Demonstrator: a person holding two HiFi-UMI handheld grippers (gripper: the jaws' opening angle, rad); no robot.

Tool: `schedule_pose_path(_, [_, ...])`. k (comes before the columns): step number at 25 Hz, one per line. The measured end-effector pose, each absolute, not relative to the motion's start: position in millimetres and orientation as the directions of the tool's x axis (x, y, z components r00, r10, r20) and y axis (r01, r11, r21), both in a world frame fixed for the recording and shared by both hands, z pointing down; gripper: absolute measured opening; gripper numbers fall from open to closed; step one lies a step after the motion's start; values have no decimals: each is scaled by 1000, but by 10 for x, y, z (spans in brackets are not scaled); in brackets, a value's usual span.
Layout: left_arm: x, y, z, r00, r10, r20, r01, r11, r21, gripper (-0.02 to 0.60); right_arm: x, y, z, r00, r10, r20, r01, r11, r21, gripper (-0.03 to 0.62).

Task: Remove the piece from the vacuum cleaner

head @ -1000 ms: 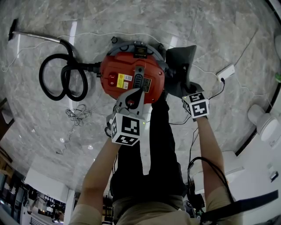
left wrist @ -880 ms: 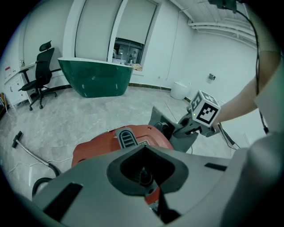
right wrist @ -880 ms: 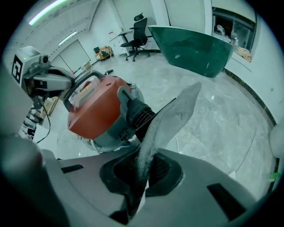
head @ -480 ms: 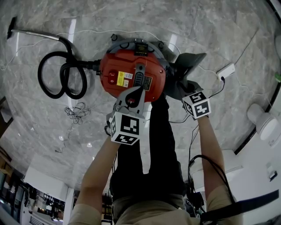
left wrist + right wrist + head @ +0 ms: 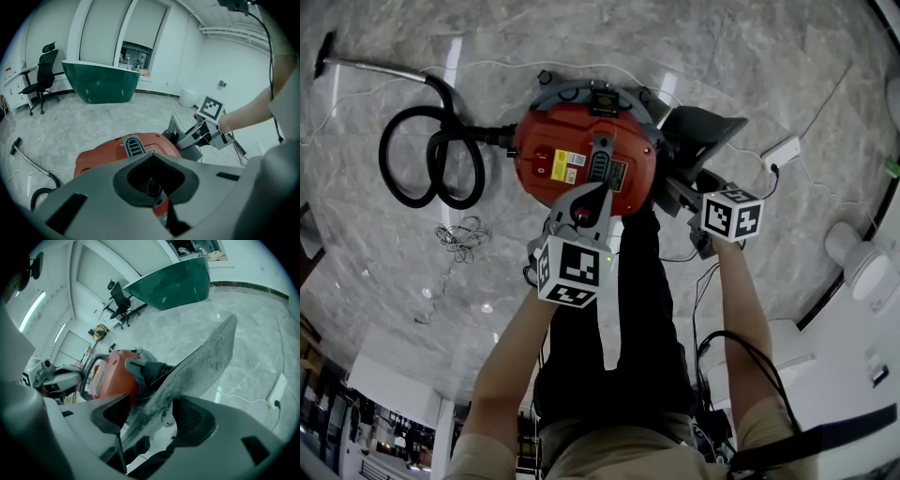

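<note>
Straddling one piece (image 5: pixel 197 366), right gripper (image 5: pixel 150 417); one vacuum cleaner (image 5: pixel 112 376)

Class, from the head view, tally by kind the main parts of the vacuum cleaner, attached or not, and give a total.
red canister body: 1
black hose: 1
metal wand: 1
dark floor head: 1
grey nozzle piece: 1
Total: 5

Grey marble floor (image 5: pixel 750 56) is occupied by a red canister vacuum cleaner (image 5: pixel 581 159), its black hose (image 5: pixel 431 169) coiled alongside. A white power strip (image 5: pixel 783 152) and a tangled cord (image 5: pixel 461 236) are laid nearby.
</note>
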State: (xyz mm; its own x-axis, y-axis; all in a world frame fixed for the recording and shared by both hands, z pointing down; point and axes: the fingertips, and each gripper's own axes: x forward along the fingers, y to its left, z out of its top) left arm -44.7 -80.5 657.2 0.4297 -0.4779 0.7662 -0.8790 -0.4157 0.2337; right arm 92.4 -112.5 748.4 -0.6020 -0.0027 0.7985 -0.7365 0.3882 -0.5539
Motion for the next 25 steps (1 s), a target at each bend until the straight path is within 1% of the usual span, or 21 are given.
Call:
schedule_pose_path(2, [-442,-804,6560,432,-479,764,-878,-417,235,3,952,-1137,7496,-575,-19,818,-753,404,-520,275])
schedule_pose_path(4, [-444,-806,6549,434,-482,762,-878,-418,236,3,987,-1150,7501,-551,-32,834,-764,421,-489,250])
schedule_pose_path(5, [-448,-807,6546,434,-484,760,-878,-417,236,3,1025,-1166,7506,-533,-42,845,-772,432,-466,211])
schedule_pose_path(6, [-451,-808,6544,434,-486,758,-878,-415,237,3,1081,-1183,7517,-511,-52,858,-780,446,-438,87])
schedule_pose_path(7, [-453,-808,6544,435,-489,756,-879,-412,239,3,1138,-1191,7531,-491,-56,869,-785,461,-414,16])
schedule_pose_path(12, [-454,-805,6563,436,-488,756,-879,-411,242,3,1279,-1152,7546,-412,-32,911,-757,569,-323,13])
schedule_pose_path(14, [-449,-793,6558,414,-476,776,-876,-439,198,3,1332,-1124,7540,-395,-22,918,-734,608,-301,12])
schedule_pose_path(16, [-406,-780,6488,386,-486,784,-866,-485,125,3,1383,-1092,7528,-409,-14,912,-725,613,-315,12])
schedule_pose_path(18, [-283,-800,6343,399,-520,755,-855,-509,101,3,1410,-1081,7499,-447,-6,895,-729,583,-360,12])
schedule_pose_path(20, [-108,-847,6222,444,-536,718,-850,-506,147,3,1445,-1097,7482,-443,-3,896,-726,588,-357,12])
schedule_pose_path(22, [52,-910,6196,486,-528,696,-844,-491,217,3,1491,-1132,7483,-387,-11,922,-701,653,-286,12])
schedule_pose_path(23, [105,-946,6208,496,-522,694,-842,-484,237,3,1501,-1151,7485,-363,-16,932,-684,683,-255,12])
schedule_pose_path(25, [125,-1019,6231,482,-524,702,-850,-474,231,3,1477,-1178,7483,-353,-18,936,-651,723,-232,12])
